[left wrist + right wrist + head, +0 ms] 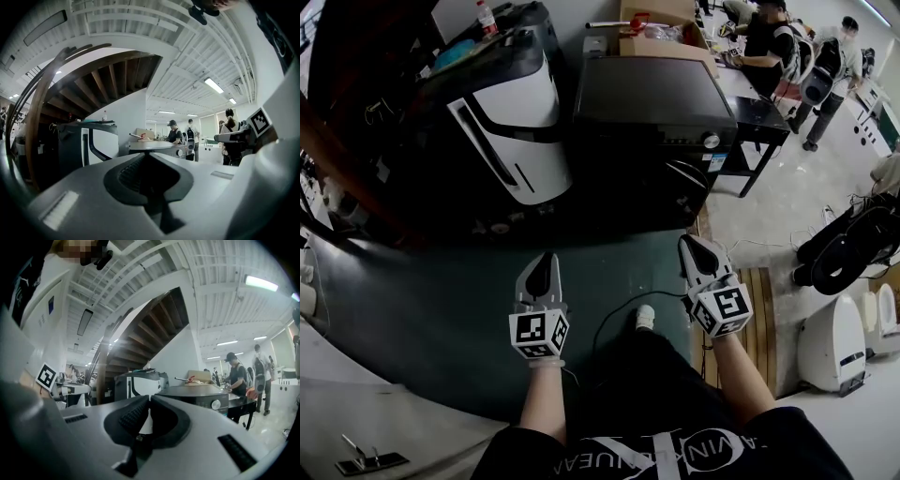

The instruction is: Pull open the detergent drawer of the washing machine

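Barely begun, judging by the layout. Standing well back from the washing machine [652, 112] — dark, at the far centre, with open floor [441, 300] between. Holding the left gripper [544, 262] and the right gripper [692, 246] level at the near side, side by side, both pointed toward the far wall; jaws together on each, clamping nothing. Touching nothing on the machine. Too dark along the front panel beside the knob [711, 141] to pick out the detergent drawer, though no sign of anything pulled out there — probably shut. Left to do, at a guess: close in, part one pair of jaws, grip the drawer front, draw it out toward the near side.
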`<state>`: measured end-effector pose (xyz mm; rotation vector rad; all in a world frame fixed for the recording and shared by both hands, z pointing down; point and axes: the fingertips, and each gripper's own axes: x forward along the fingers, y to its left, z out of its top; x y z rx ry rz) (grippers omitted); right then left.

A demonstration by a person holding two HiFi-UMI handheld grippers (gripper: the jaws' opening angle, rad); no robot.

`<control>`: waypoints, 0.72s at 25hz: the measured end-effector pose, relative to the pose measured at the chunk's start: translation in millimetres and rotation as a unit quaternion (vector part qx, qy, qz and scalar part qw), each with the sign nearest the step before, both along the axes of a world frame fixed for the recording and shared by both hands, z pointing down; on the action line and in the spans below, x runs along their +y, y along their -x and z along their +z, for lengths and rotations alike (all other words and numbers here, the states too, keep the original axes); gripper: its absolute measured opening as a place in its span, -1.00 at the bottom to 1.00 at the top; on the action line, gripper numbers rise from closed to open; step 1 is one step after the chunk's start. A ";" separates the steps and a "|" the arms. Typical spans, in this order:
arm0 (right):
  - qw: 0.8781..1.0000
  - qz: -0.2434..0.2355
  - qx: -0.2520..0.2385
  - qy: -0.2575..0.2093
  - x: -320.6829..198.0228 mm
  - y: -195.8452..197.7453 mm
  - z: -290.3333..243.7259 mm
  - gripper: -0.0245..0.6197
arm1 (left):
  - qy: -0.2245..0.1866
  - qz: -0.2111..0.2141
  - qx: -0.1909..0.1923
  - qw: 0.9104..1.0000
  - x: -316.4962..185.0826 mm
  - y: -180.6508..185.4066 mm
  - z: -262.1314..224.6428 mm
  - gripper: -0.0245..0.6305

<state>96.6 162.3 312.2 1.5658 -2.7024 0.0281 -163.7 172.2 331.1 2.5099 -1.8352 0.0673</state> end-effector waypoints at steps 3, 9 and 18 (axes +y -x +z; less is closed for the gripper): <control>1.000 -0.002 0.002 0.007 -19.5 1.2 6.5 -0.88 | 0.001 0.008 0.023 1.000 -21.0 -1.6 0.9 -0.82; 1.000 -0.006 0.006 0.022 -65.2 3.9 19.8 -0.88 | 0.020 0.018 0.031 0.999 -68.7 -8.1 14.2 -0.60; 0.999 -0.018 0.010 0.050 -135.4 2.8 43.3 -0.88 | 0.051 0.027 0.039 0.998 -141.0 -28.8 41.1 -0.54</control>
